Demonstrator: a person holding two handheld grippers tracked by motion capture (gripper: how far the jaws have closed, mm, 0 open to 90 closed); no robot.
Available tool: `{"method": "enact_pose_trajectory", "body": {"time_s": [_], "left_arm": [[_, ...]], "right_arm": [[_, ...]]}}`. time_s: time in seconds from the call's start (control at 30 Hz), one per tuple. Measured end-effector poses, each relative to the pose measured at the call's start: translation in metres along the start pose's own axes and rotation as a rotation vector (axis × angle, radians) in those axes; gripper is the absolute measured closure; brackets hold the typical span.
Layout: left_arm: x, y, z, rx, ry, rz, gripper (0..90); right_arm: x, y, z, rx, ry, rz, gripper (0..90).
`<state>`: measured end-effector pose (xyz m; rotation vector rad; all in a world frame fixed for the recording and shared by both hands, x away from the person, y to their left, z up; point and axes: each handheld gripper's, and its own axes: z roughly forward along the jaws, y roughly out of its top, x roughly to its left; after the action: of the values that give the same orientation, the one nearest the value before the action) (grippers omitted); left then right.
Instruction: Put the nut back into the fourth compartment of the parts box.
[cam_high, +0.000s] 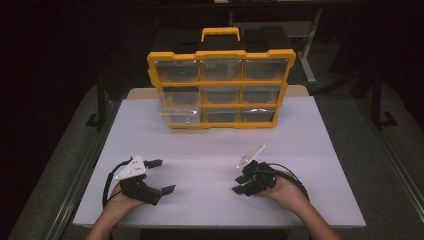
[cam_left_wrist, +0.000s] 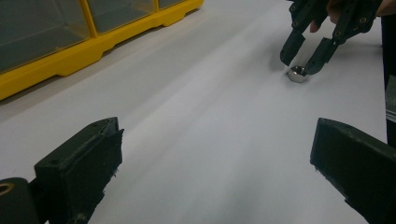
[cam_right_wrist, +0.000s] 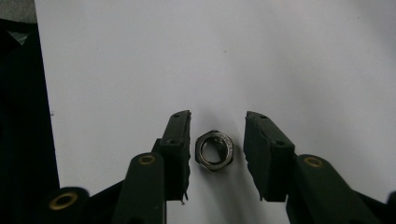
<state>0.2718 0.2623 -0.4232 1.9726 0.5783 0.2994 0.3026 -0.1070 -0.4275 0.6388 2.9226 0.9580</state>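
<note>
Up at 12 o'clock on the white table (cam_high: 310, 145) there's a yellow organizer case (cam_high: 221, 89) standing upright, carry handle (cam_high: 220, 33) on top, nine clear drawers in a three-by-three grid. The bottom-left drawer (cam_high: 180, 116) sticks out a bit. Dark floor around everything, and a grey desk leg (cam_high: 310, 55) at about 1 o'clock behind it.

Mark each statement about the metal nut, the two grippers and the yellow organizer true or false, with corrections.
1. The nut lies flat on the white table. True.
2. The right gripper clamps the nut. False: small gaps show on both sides.
3. The left gripper has nothing between its jaws. True.
4. The yellow organizer lies flat with its lid open. False: it stands upright at the table's far edge.
</note>
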Motion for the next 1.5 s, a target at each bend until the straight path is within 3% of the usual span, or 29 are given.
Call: {"method": "enact_pose_trajectory", "body": {"time_s": [0.4, 0.53, 1.1, 1.5], "left_arm": [[0.0, 0.0, 0.0, -0.003, 0.004, 0.0, 2.0], [0.0, 0.0, -0.001, -0.005, 0.005, 0.0, 2.0], [0.001, 0.001, -0.003, 0.001, 0.007, 0.005, 2.0], [0.001, 0.0, -0.001, 0.002, 0.004, 0.0, 2.0]], "right_arm": [[0.009, 0.001, 0.007, 0.062, -0.048, -0.034, 68.5], [0.008, 0.001, 0.006, 0.064, -0.036, -0.017, 69.1], [-0.003, 0.017, -0.007, 0.023, -0.048, 0.039, 69.1], [-0.014, 0.034, -0.02, -0.015, -0.048, 0.049, 69.1]]}}
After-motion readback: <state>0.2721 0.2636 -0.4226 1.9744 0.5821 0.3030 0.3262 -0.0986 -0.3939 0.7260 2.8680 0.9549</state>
